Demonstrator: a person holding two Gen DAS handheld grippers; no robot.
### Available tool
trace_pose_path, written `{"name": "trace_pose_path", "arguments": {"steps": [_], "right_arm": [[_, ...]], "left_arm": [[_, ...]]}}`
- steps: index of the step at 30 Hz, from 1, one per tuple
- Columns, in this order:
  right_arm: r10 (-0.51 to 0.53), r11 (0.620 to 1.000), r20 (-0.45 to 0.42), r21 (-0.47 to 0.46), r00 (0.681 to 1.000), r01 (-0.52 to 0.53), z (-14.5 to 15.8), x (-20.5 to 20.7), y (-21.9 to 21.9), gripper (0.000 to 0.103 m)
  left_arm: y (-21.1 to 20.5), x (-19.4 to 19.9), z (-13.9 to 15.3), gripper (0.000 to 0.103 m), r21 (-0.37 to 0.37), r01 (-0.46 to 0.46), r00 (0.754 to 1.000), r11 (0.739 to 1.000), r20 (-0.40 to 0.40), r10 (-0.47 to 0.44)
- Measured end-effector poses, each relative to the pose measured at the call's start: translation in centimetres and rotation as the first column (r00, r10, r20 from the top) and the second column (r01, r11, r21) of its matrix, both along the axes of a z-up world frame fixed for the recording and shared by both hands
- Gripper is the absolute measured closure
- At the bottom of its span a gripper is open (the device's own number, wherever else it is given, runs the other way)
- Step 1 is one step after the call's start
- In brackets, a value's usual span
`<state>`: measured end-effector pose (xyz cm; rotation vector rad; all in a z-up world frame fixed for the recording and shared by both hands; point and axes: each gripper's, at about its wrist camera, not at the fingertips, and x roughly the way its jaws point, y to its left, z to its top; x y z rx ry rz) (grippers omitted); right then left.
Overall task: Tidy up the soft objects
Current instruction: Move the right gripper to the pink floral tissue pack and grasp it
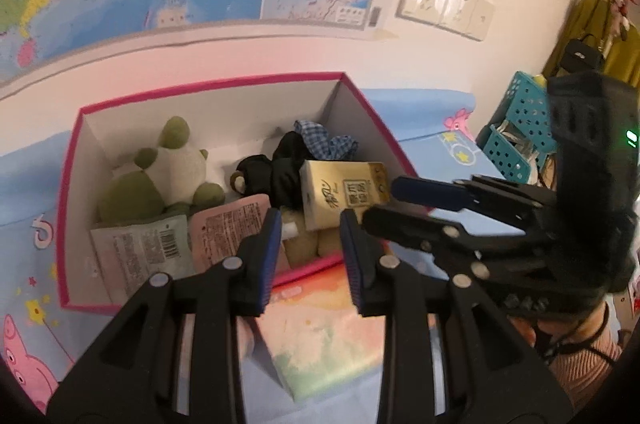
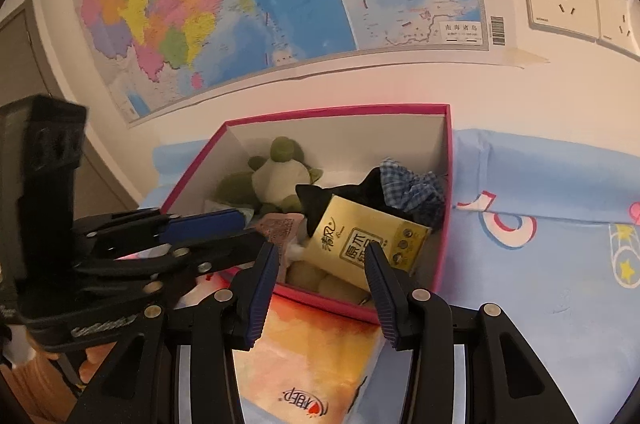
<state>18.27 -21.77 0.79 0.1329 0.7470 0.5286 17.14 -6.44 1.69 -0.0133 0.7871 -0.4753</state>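
The left gripper (image 1: 308, 256) and right gripper (image 2: 324, 288) both gape wide, gripping nothing, over an orange tissue pack (image 2: 316, 356). Beyond, the pink-rimmed box (image 1: 64, 192) holds a yellow tissue pack (image 1: 344, 196), green plush (image 1: 160, 176) and possibly black cloth. Only the left view shows a teal basket (image 1: 516, 128).

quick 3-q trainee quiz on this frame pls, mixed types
1. True or false: the yellow tissue pack lies inside the pink box.
2. What sits outside the box, under both grippers? A) frog plush B) pastel tissue pack C) checked cloth
3. Fill in: the left gripper and right gripper are both ____.

Key: 1 true. 2 B, the pastel tissue pack. 3 open.
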Motion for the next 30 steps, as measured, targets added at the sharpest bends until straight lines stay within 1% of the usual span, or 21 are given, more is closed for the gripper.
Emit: {"name": "trace_pose_path", "arguments": {"steps": [2,4,6,7,8,11,13,15,17,19,21,23,25,26,28,30], "right_arm": [[0.017,1.0,-0.001,0.025,1.0,-0.017,0.2,-0.8,-0.2,0.057],[0.048,0.997,0.009,0.06,0.999,-0.048,0.5,-2.3,-0.6,0.057],[0.101,0.99,0.007,0.094,0.995,-0.101,0.7,-3.9,-0.8,0.057],[0.126,0.987,0.008,0.103,0.992,-0.127,0.7,-4.8,-0.9,0.056],[0.153,0.982,0.003,0.111,0.988,-0.153,0.6,-5.7,-0.9,0.054],[0.243,0.965,-0.038,0.108,0.969,-0.238,-0.6,-9.0,-0.6,0.054],[0.299,0.951,-0.091,0.11,0.95,-0.289,-2.1,-11.1,-0.3,0.054],[0.354,0.934,-0.172,0.112,0.919,-0.339,-4.2,-13.2,0.1,0.054],[0.372,0.928,-0.235,0.099,0.898,-0.358,-6.1,-14.9,0.4,0.054],[0.38,0.925,-0.29,0.094,0.878,-0.369,-7.6,-16.2,0.4,0.054],[0.391,0.92,-0.331,0.14,0.859,-0.365,-8.8,-17.3,0.2,0.054],[0.407,0.913,-0.351,0.18,0.843,-0.365,-9.4,-18.2,0.2,0.054],[0.426,0.904,-0.359,0.197,0.83,-0.379,-9.7,-18.8,0.5,0.054],[0.437,0.899,-0.358,0.209,0.825,-0.385,-9.9,-19.2,0.7,0.054],[0.444,0.894,-0.355,0.232,0.823,-0.383,-10.2,-19.3,1.1,0.054],[0.432,0.899,-0.346,0.241,0.833,-0.367,-10.2,-18.8,1.5,0.054]], "left_arm": [[0.6,-1.6,0.7,0.059,-0.013,0.023,0.999,1.0,0.036,-0.022],[1.4,-3.3,1.4,0.056,-0.024,0.048,0.996,0.999,0.071,-0.046],[1.9,-4.7,1.8,0.055,-0.037,0.078,0.993,0.996,0.095,-0.074],[2.3,-5.7,1.9,0.052,-0.041,0.099,0.99,0.994,0.105,-0.095],[2.6,-6.4,1.9,0.051,-0.041,0.11,0.988,0.993,0.111,-0.105],[3.6,-8.8,1.0,0.05,-0.047,0.149,0.984,0.988,0.106,-0.144],[4.1,-10.1,-0.3,0.05,-0.042,0.176,0.982,0.984,0.07,-0.172],[4.3,-11.2,-2.2,0.05,-0.004,0.187,0.982,0.982,0.027,-0.187],[4.3,-12.1,-3.9,0.05,0.004,0.206,0.978,0.979,-0.024,-0.206],[4.7,-12.9,-5.7,0.05,-0.01,0.22,0.972,0.975,-0.08,-0.22],[4.7,-13.7,-7.2,0.05,-0.017,0.228,0.965,0.973,-0.129,-0.229],[4.7,-14.1,-8.2,0.051,-0.048,0.235,0.956,0.971,-0.167,-0.239],[4.7,-14.6,-9.0,0.051,-0.073,0.244,0.947,0.967,-0.195,-0.254],[4.6,-14.8,-9.3,0.054,-0.072,0.249,0.944,0.966,-0.204,-0.259],[4.4,-15.2,-9.8,0.06,-0.074,0.264,0.936,0.962,-0.222,-0.274],[4.4,-15.2,-10.2,0.063,-0.101,0.277,0.925,0.956,-0.24,-0.294]]}}
